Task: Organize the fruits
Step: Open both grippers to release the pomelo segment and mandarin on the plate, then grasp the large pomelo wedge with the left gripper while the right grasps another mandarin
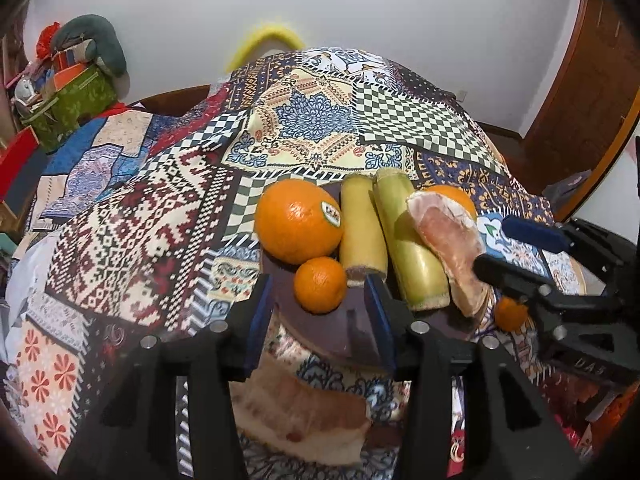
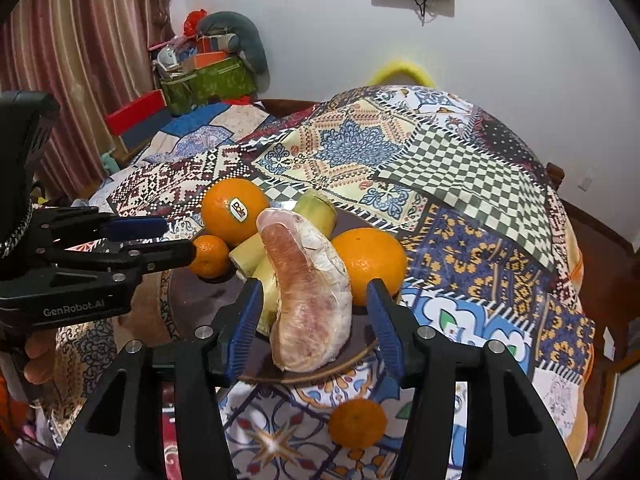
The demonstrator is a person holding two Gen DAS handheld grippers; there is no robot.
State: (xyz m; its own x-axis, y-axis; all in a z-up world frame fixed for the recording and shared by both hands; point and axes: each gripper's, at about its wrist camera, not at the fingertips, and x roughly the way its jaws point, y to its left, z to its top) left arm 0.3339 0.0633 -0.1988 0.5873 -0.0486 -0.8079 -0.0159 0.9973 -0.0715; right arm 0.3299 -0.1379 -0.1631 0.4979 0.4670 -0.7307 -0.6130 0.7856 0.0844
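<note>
A dark plate holds a large stickered orange, a small mandarin, two pale green sugarcane pieces, a second orange and a peeled pomelo segment. My left gripper is open and empty, its fingers either side of the small mandarin. My right gripper is open around the pomelo segment, which rests on the plate. Another pomelo segment and a mandarin lie on the cloth.
A patchwork tablecloth covers the round table. A yellow chair back stands behind it. A cluttered green box sits at the far left by the curtain. A wooden door is at right.
</note>
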